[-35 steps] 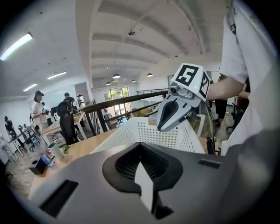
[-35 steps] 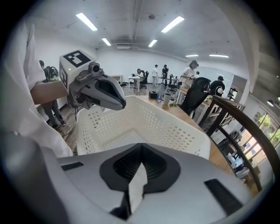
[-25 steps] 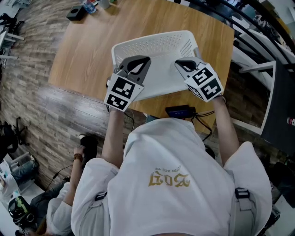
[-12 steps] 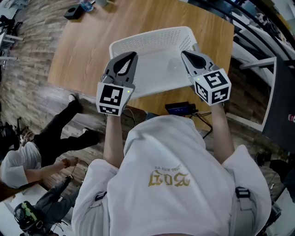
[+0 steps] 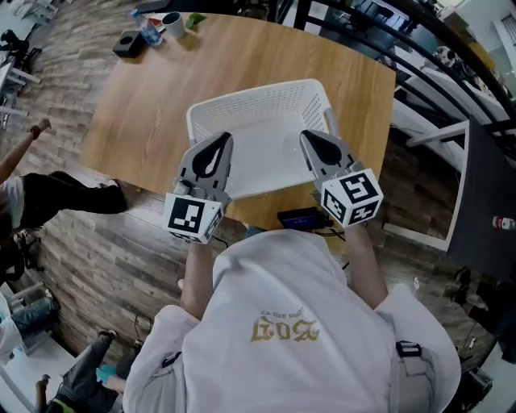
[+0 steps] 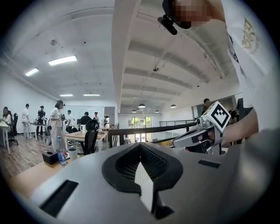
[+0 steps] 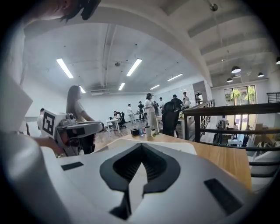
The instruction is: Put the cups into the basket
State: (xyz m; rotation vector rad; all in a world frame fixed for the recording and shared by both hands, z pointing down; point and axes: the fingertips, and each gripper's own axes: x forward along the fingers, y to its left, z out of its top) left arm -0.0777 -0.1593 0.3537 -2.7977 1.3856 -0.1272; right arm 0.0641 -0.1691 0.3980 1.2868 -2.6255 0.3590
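Wooden table (image 5: 145, 105) fills the head view, with a white perforated basket (image 5: 258, 90) near its close edge. The part of the basket's floor that shows holds no cup. Both grippers hover over the basket's near side. The left gripper (image 5: 218, 139) and the right gripper (image 5: 309, 137) are each clenched, with nothing between the jaws. A white cup (image 5: 171, 22) stands well apart at the far left corner, just beside a bottle (image 5: 150, 31) and a black box (image 5: 128, 44). For a clean fetch, I judge the left gripper the better placed. Its jaws should spread before it arrives, meet the cup's wall level, stay clear of the bottle and squeeze gently. The cup can then go down upright inside the basket.
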